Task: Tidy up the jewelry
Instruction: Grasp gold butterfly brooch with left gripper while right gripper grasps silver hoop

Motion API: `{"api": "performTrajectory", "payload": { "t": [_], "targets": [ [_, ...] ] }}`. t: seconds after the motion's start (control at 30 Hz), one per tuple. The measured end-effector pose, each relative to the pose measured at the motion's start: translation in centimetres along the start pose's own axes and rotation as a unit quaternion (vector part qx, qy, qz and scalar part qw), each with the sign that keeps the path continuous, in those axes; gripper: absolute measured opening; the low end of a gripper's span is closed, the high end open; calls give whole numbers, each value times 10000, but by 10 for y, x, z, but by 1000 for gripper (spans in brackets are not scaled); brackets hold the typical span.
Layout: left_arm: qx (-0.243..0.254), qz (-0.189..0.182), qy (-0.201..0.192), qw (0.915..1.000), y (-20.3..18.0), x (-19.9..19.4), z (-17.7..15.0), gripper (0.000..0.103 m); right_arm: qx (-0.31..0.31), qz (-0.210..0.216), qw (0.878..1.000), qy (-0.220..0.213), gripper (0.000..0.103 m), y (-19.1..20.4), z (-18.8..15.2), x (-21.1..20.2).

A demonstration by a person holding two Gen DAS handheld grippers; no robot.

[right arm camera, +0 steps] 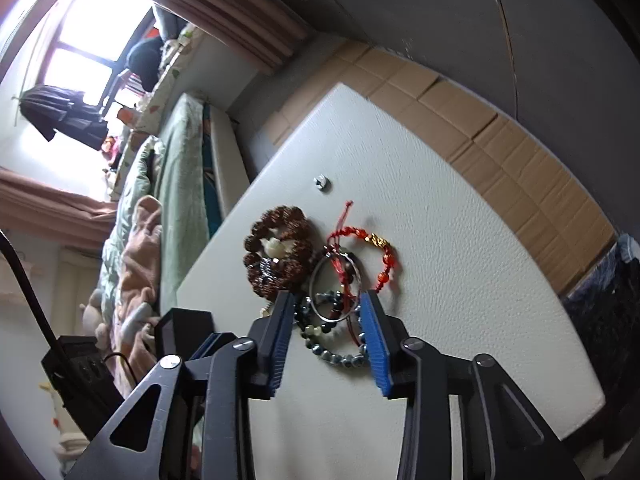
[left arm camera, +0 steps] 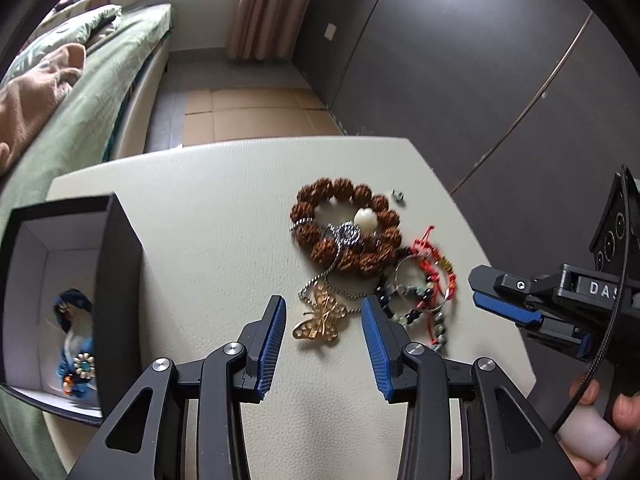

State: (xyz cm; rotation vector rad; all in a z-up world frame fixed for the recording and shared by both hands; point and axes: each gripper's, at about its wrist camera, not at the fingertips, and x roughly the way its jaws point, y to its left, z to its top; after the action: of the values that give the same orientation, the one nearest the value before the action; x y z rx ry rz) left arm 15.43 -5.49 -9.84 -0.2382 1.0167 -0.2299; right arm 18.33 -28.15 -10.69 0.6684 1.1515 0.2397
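A heap of jewelry lies on the white padded table top (left arm camera: 220,220). It holds a brown seed-bead bracelet (left arm camera: 320,190) (right arm camera: 256,240), a gold butterfly pendant (left arm camera: 320,320) on a silver ball chain, a red cord bracelet (left arm camera: 430,256) (right arm camera: 386,256), a dark bead bracelet (right arm camera: 340,356) and a thin silver bangle (right arm camera: 316,280). My left gripper (left arm camera: 324,304) is open, its blue pads either side of the butterfly without touching it. My right gripper (right arm camera: 328,298) (left arm camera: 478,288) is open, straddling the dark beads and bangle from the heap's right side.
An open black box (left arm camera: 120,260) with a white inside stands at the table's left edge and holds a blue ornament (left arm camera: 76,332). A small silver ring (left arm camera: 397,195) (right arm camera: 321,182) lies apart beyond the heap. A bed (left arm camera: 80,100) runs along the left; cardboard (left arm camera: 256,116) covers the floor.
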Motion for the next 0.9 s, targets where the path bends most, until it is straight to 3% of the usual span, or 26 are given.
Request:
{"api": "performTrajectory", "payload": {
  "t": [0.1,0.4,0.47,0.67,0.9],
  "targets": [
    [55,67,52,9999,0,5,-2,37,78,-51,9999,113,28,-4,0,11],
    [140,134,154,9997,-1,19,-5,36,178,-87,9993,305,27,-9,-3,28],
    [150,176,175,9996,-2,22,-7,28,179,-161,9992,335,27,-9,-3,33],
    [235,257,132,9993,-3,24,-11,17,170,-220,9993,254,5,-12,1,36],
    [272,208,-24,9994,-4,16,-10,17,210,65,9998,-42,4,-10,1,13]
  ]
}}
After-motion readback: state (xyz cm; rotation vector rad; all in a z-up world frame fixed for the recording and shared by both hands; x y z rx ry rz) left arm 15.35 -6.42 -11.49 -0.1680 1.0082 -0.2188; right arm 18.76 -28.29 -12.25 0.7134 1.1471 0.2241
